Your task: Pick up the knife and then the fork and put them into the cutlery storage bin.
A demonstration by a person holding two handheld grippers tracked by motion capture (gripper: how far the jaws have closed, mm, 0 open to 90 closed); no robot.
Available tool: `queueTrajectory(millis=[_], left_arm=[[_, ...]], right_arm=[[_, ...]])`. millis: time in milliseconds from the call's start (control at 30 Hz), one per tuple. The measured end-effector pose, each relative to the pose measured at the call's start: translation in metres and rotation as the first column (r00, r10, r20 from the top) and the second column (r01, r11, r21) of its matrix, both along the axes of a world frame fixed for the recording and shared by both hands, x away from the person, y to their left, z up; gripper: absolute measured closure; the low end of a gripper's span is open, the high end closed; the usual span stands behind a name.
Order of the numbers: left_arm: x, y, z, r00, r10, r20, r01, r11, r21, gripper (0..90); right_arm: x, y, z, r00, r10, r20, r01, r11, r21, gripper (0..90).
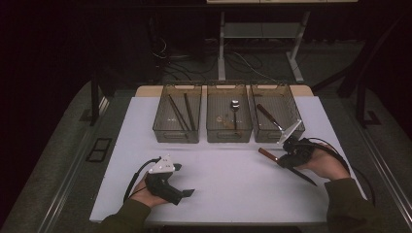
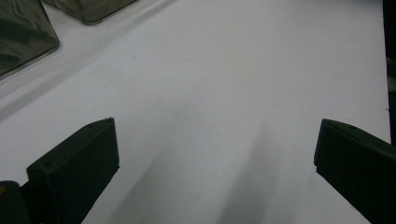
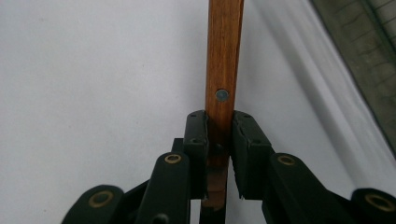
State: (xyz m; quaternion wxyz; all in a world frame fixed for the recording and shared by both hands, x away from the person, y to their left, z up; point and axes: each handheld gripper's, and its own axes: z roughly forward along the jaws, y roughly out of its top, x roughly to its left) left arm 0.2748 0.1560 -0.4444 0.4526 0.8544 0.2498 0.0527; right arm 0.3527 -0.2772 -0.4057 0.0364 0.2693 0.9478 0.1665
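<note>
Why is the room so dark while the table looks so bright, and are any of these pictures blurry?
High view: light falls on the white table, the surroundings stay dim. Left gripper view: the open jaws cast soft grey shadows, and the bin is hazy. Right gripper view: the wooden handle is sharp, the jaws nearest the lens slightly soft.

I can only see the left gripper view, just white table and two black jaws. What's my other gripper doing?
Observer: The right gripper is shut on a wooden-handled knife, pinching its handle.
Operator: Where is that?
Observer: In the high view it's at the table's right side, just in front of the right bin.
Operator: Is anything in that bin?
Observer: Yes, another knife lies inside it.
Operator: What about the other bins?
Observer: The middle bin holds a spoon; the left bin holds chopsticks.
</note>
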Motion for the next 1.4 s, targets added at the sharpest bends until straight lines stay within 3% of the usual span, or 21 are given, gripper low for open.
queueTrajectory(millis=[267, 700, 900, 1167, 1400], left_arm=[[0.001, 0.001, 0.000, 1.0000, 0.004, -0.002, -0.004, 1.0000, -0.009, 0.0], [0.001, 0.002, 0.000, 1.0000, 0.007, -0.005, -0.007, 0.9998, -0.021, 0.0], [0.001, 0.003, 0.000, 0.9999, 0.011, -0.008, -0.011, 0.9996, -0.027, 0.0], [0.001, 0.003, 0.000, 0.9999, 0.011, -0.010, -0.011, 0.9996, -0.028, 0.0], [0.001, 0.002, 0.000, 0.9999, 0.008, -0.010, -0.008, 0.9996, -0.026, 0.0]], right_arm=[[-0.002, -0.010, 0.012, 0.9988, -0.043, 0.025, 0.039, 0.9900, 0.135, 77.0], [-0.003, -0.026, 0.022, 0.9880, -0.127, 0.088, 0.102, 0.9638, 0.246, 77.0], [-0.003, -0.031, 0.027, 0.9784, -0.169, 0.118, 0.129, 0.9489, 0.288, 77.2], [-0.004, -0.040, 0.036, 0.9596, -0.233, 0.157, 0.165, 0.9187, 0.359, 77.3], [-0.005, -0.046, 0.044, 0.9510, -0.255, 0.175, 0.171, 0.9049, 0.390, 77.4]])
